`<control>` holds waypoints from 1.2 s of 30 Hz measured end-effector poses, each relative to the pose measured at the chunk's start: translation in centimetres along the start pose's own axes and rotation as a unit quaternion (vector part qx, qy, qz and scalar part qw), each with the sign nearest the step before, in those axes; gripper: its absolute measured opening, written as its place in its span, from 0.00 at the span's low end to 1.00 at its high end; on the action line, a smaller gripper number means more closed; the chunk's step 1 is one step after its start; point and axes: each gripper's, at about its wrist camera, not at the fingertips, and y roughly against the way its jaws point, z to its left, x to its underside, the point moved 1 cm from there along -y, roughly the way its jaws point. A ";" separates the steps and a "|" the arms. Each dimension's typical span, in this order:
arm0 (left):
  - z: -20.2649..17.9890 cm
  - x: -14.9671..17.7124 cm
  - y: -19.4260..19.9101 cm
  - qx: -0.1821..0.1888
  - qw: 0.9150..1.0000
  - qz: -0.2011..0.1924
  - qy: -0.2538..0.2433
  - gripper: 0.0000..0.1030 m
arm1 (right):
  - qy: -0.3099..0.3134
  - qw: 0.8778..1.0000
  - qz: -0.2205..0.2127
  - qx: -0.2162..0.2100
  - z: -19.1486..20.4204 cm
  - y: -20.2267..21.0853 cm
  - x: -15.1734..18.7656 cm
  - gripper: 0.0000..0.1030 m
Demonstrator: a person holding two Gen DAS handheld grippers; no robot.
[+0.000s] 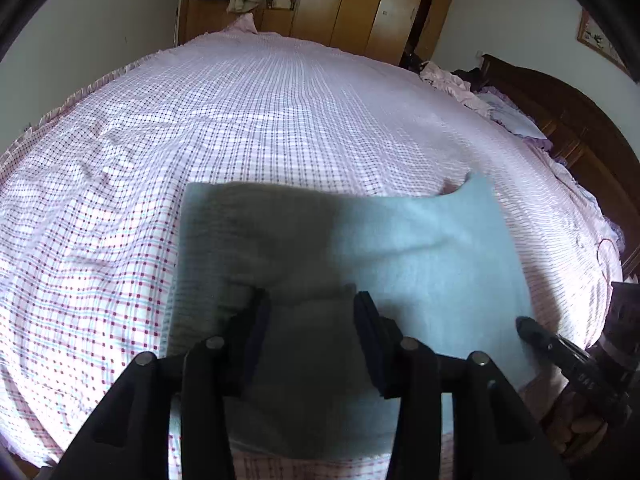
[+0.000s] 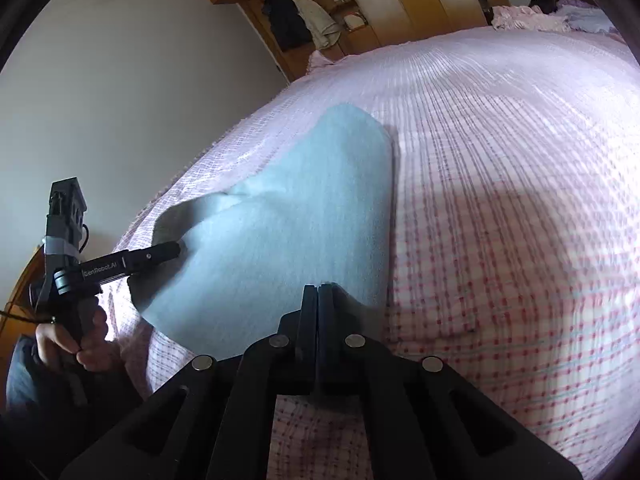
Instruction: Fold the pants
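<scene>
The light blue pants point(image 1: 420, 252) lie folded on the pink checked bedspread point(image 1: 260, 120). My left gripper point(image 1: 310, 300) is open just above the pants' near part, fingers apart with cloth below them. It also shows in the right wrist view point(image 2: 172, 252), its tip at the pants' left edge. The pants point(image 2: 304, 216) rise there into a raised fold. My right gripper point(image 2: 319, 292) is shut at the pants' near edge; whether cloth is pinched between the fingers is not clear. Its tip shows in the left wrist view point(image 1: 524, 326) at the pants' right edge.
A wooden wardrobe point(image 1: 340, 4) with hanging clothes stands beyond the bed. A dark wooden headboard point(image 1: 576, 132) and rumpled pink and purple bedding point(image 1: 460, 84) are at the right. The bedspread point(image 2: 500, 200) stretches wide to the right.
</scene>
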 end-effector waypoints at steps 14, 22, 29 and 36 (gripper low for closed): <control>0.6 -3.7 -4.7 -0.006 1.000 0.013 -0.014 0.42 | -0.041 0.999 0.024 -0.023 -7.6 -5.7 -6.4 0.00; -1.1 -5.1 -4.8 -0.007 1.000 0.007 -0.009 0.52 | -0.044 0.994 0.016 -0.096 -6.9 -5.8 -9.2 0.00; -0.6 -4.4 -5.1 0.008 1.000 0.005 -0.013 0.52 | -0.068 0.991 0.087 -0.079 -8.2 -11.4 -9.9 0.00; 0.2 -4.3 -3.5 0.022 1.000 0.011 0.013 0.52 | -0.130 0.990 0.014 -0.054 -9.5 -5.3 -8.7 0.00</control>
